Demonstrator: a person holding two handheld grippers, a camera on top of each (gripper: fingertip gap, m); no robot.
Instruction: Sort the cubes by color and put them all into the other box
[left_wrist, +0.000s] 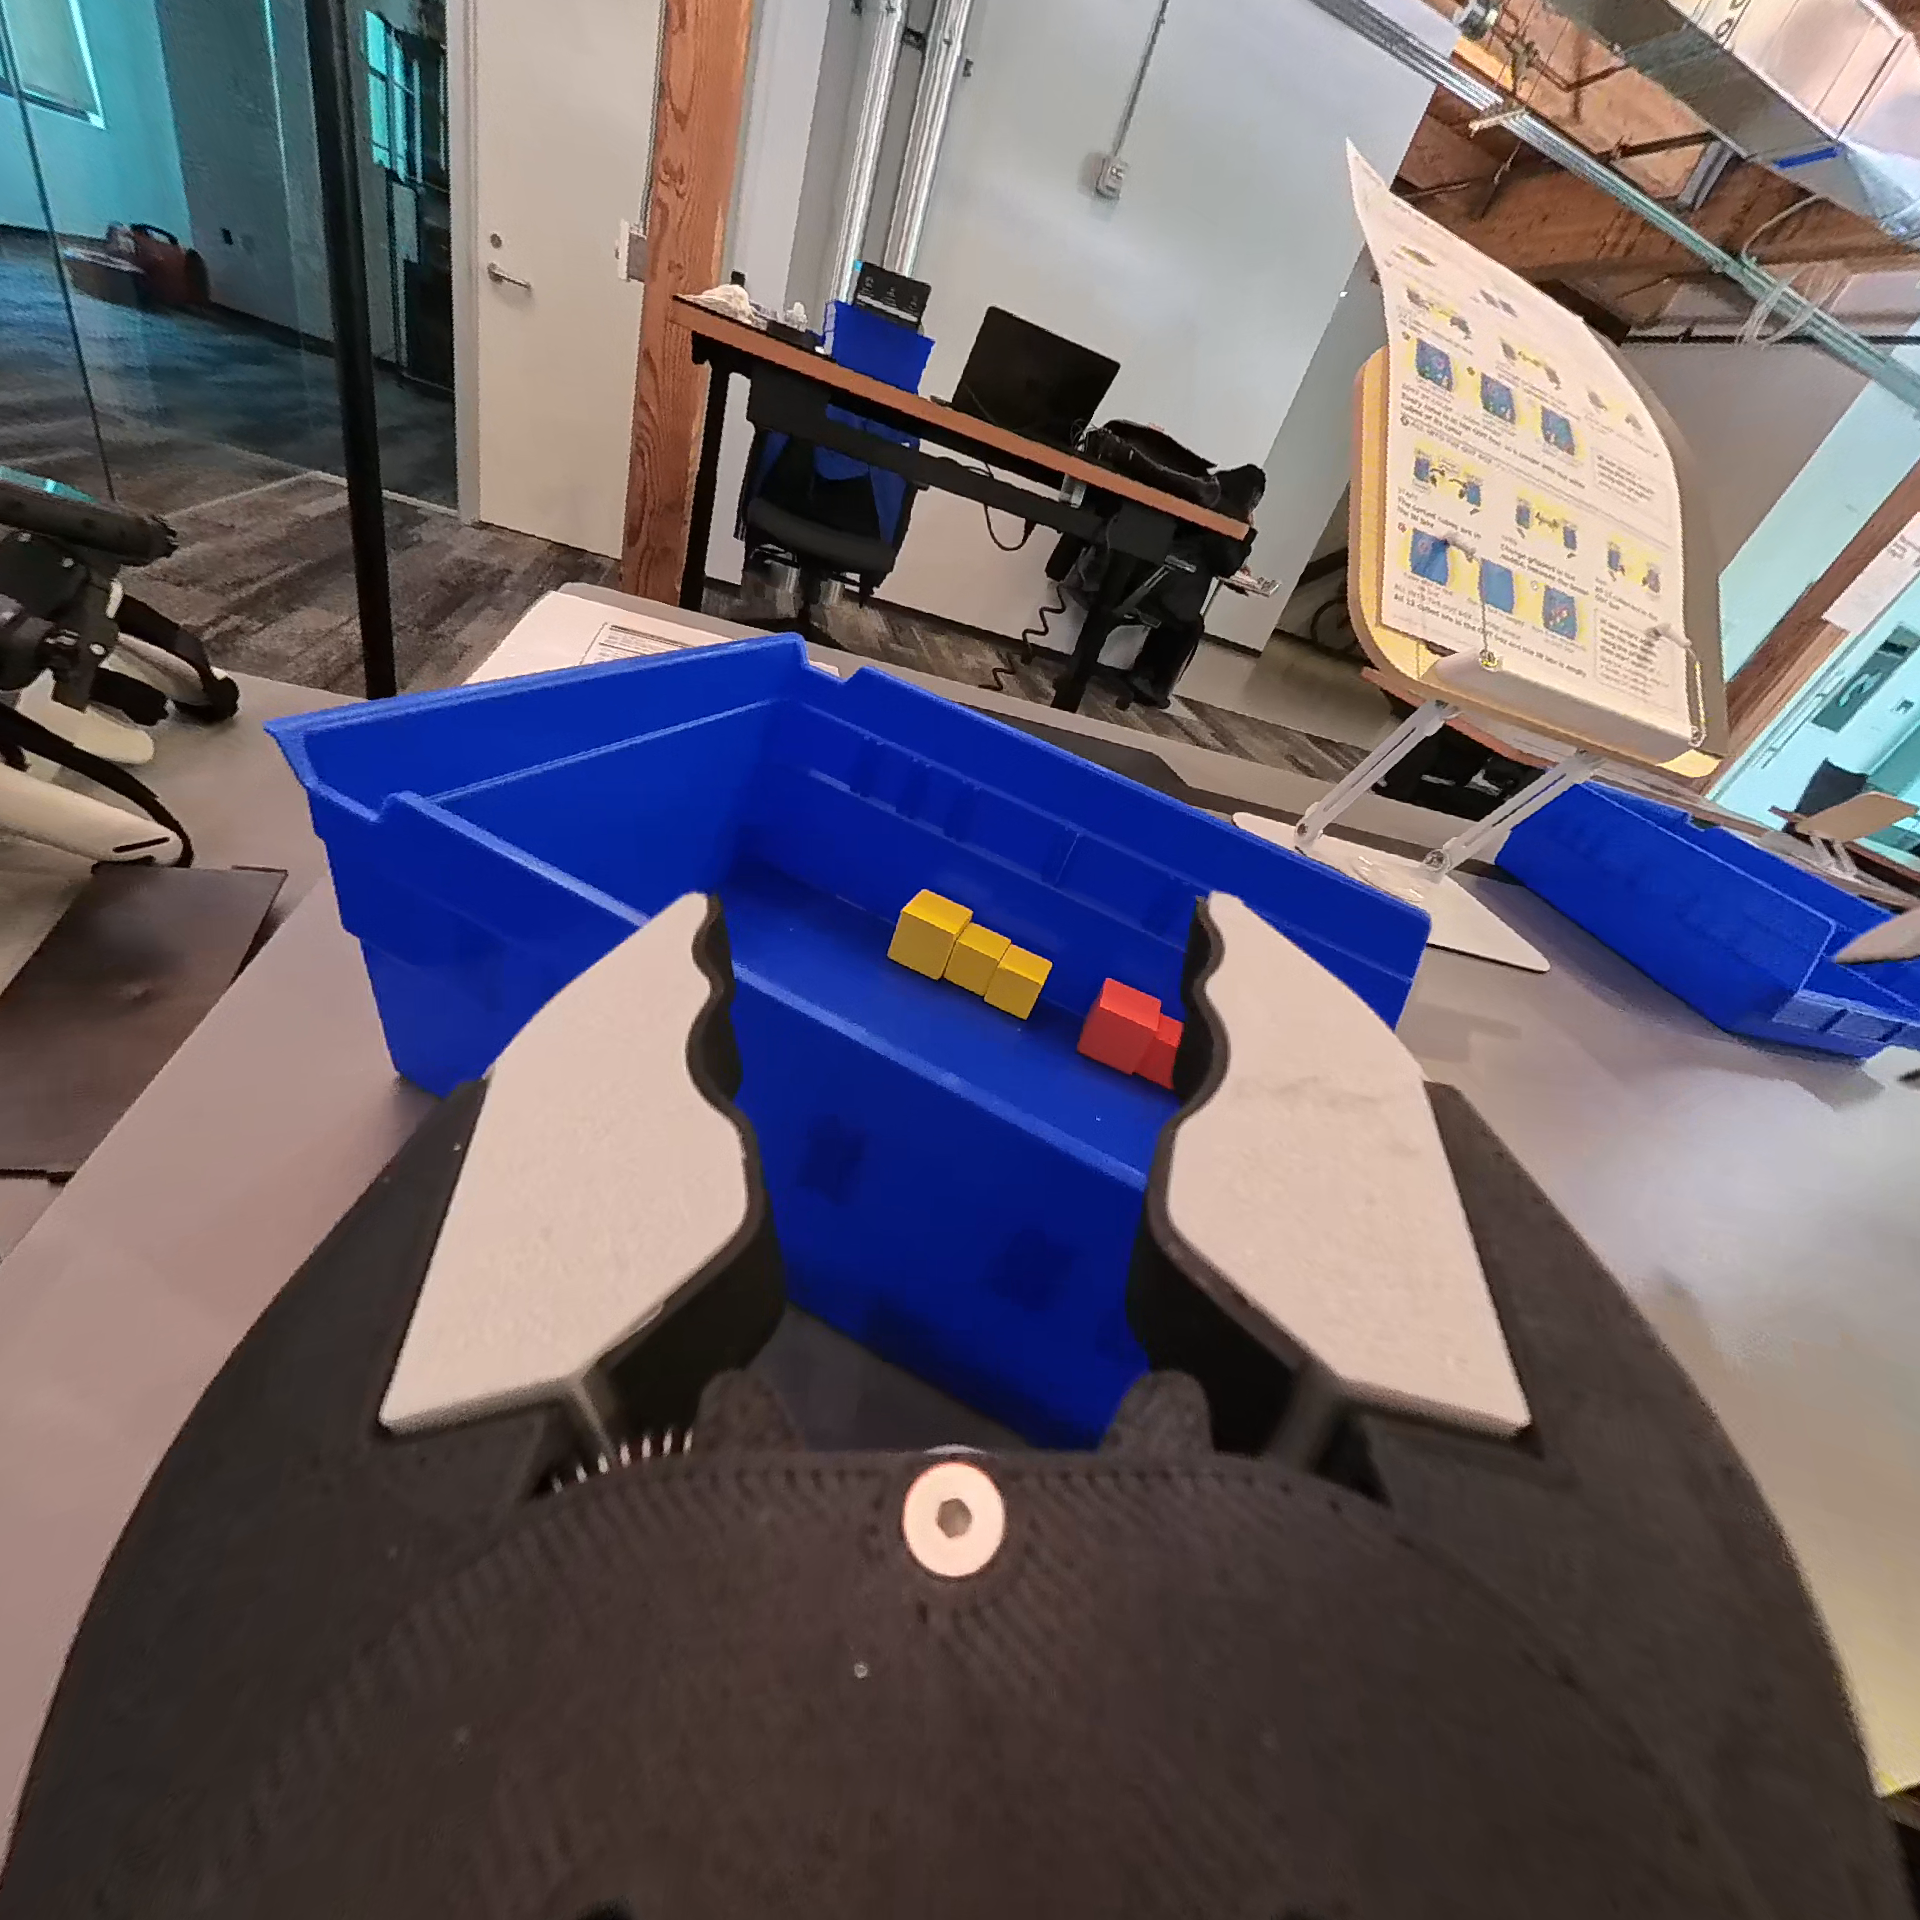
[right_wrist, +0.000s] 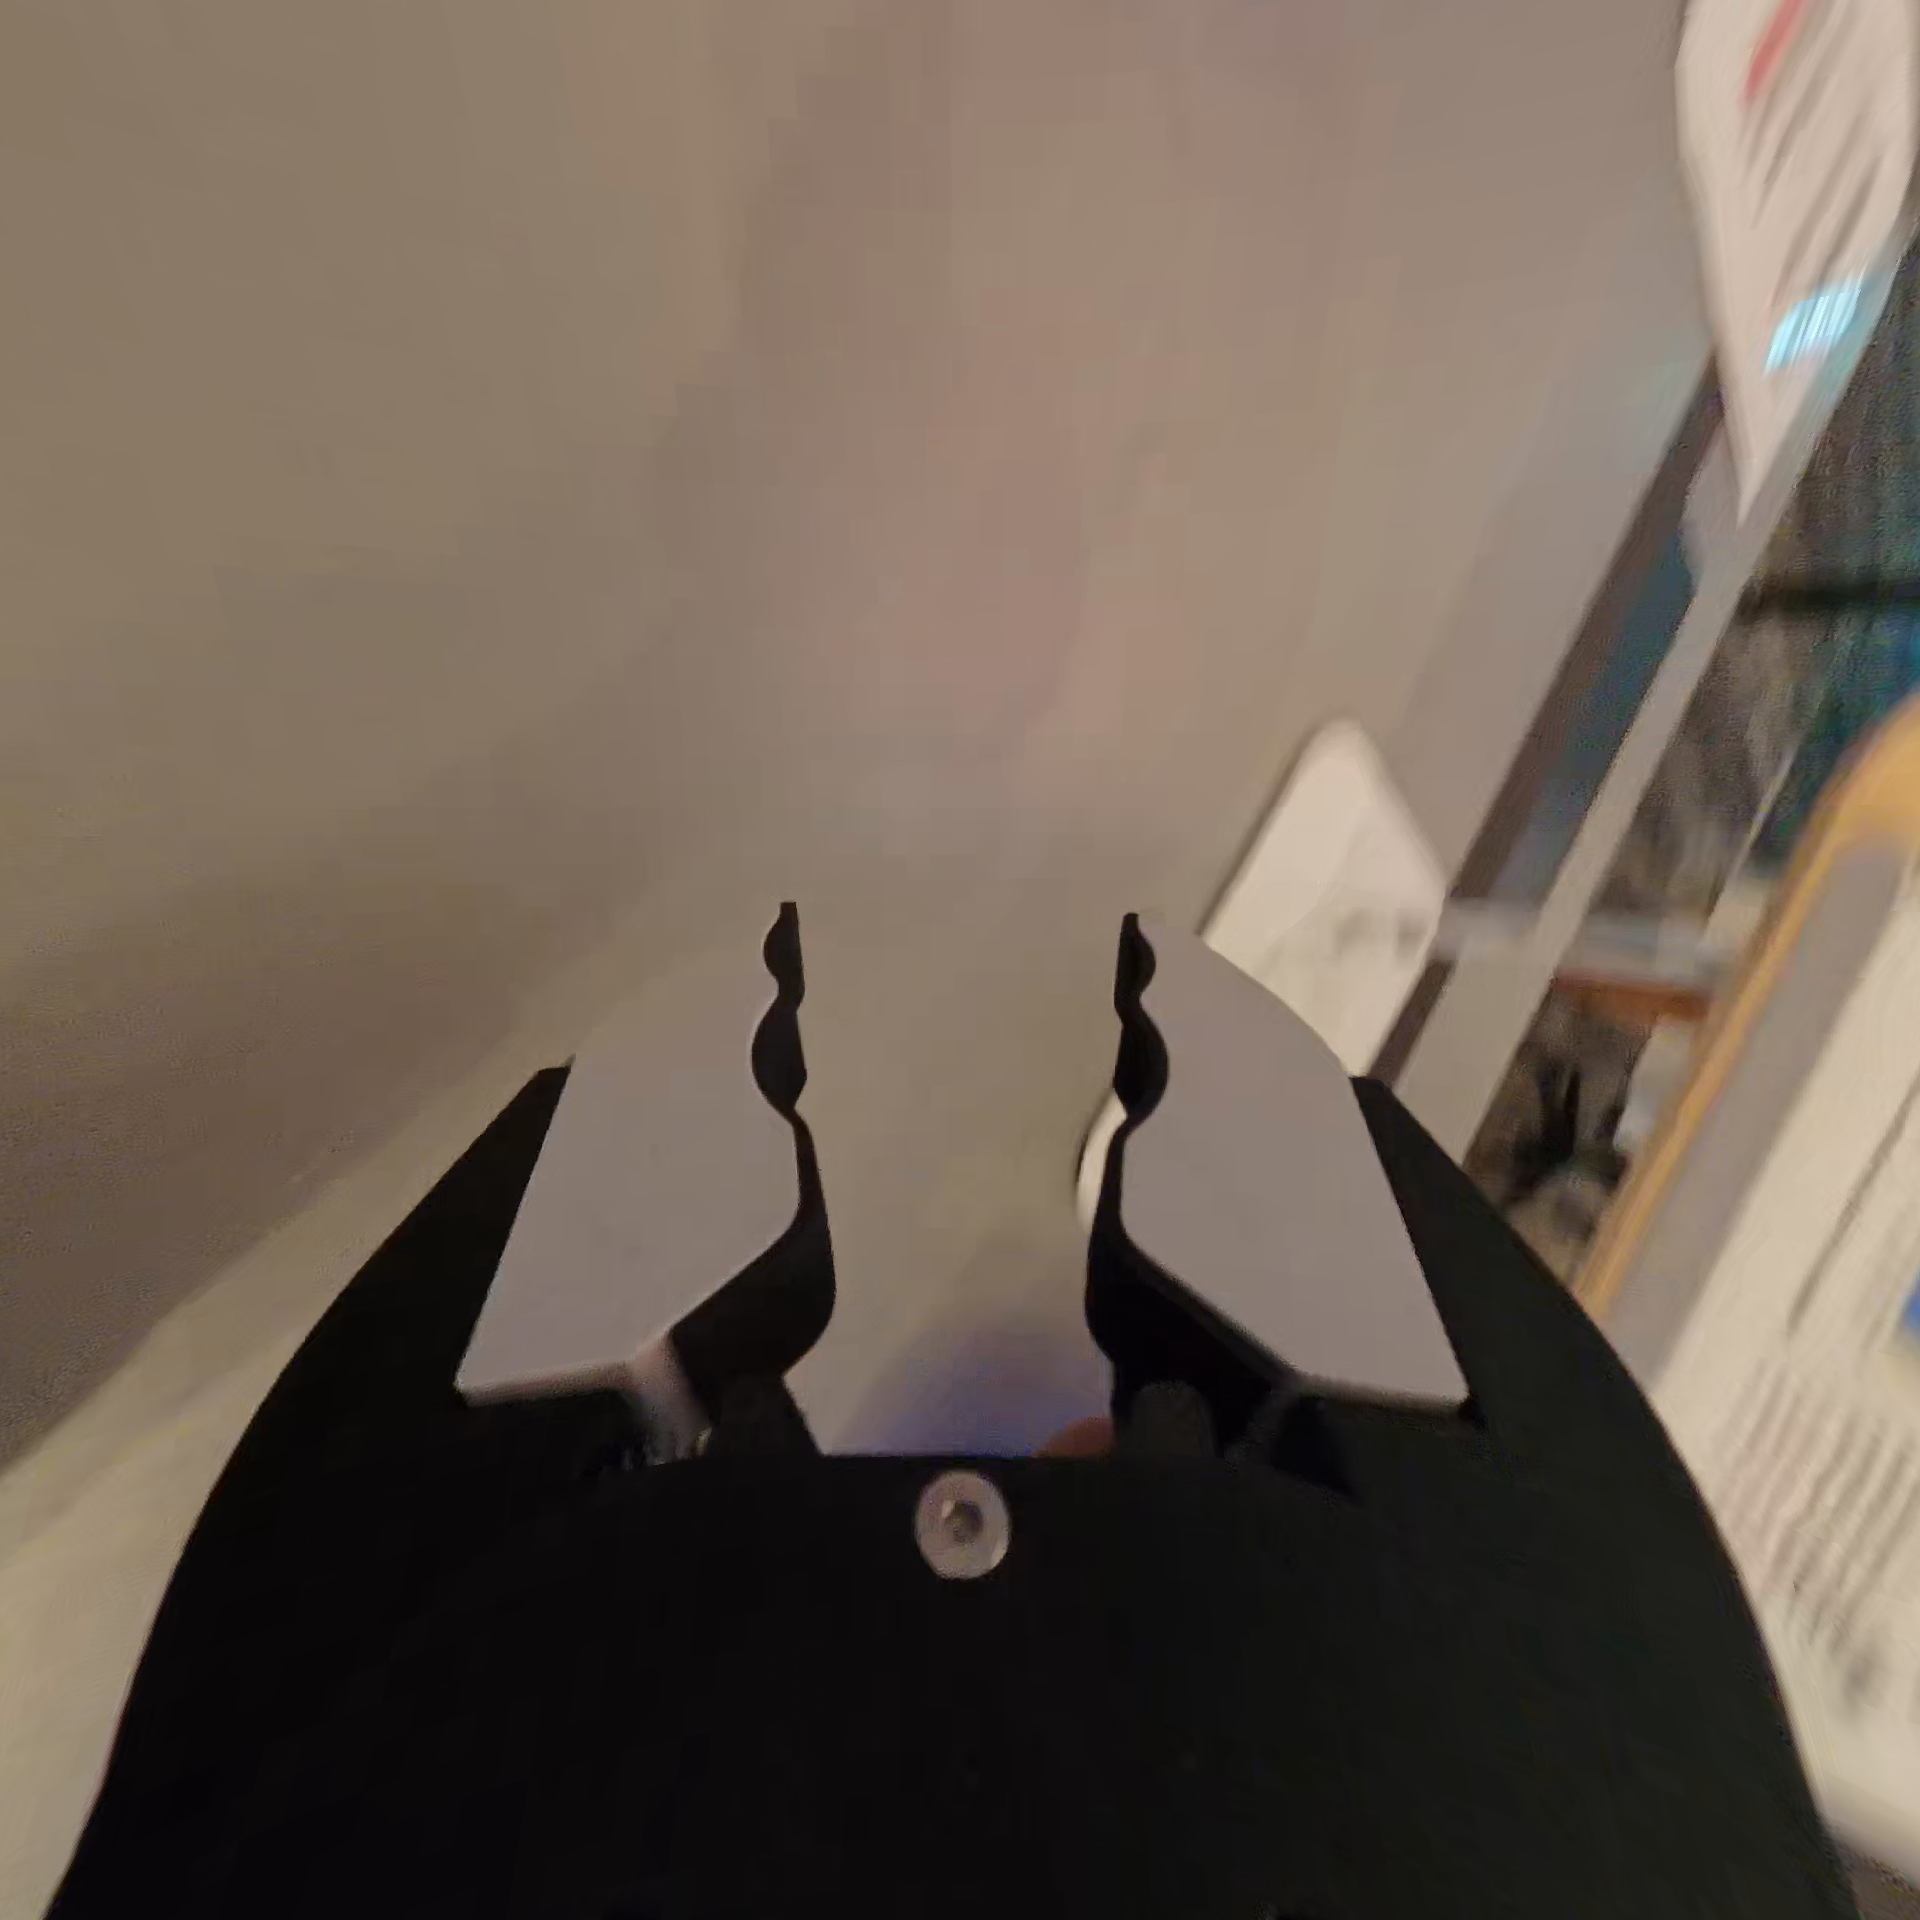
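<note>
While my left hand-held gripper (left_wrist: 956, 914) hovers released and empty above the blue plastic box (left_wrist: 582, 831) on the grey worktop (left_wrist: 1621, 1174), three yellow wooden cubes (left_wrist: 968, 953) and red wooden cubes (left_wrist: 1130, 1031) lie inside, just ahead. My right hand-held gripper (right_wrist: 961, 914) is released, facing blurred worktop.

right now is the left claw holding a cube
No, the left claw is open and empty, while the yellow cubes sit in the blue box ahead.

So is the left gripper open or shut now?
Open. The left gripper has its fingers wide apart, holding nothing; the blue box with yellow cubes shows through the gap.
</note>
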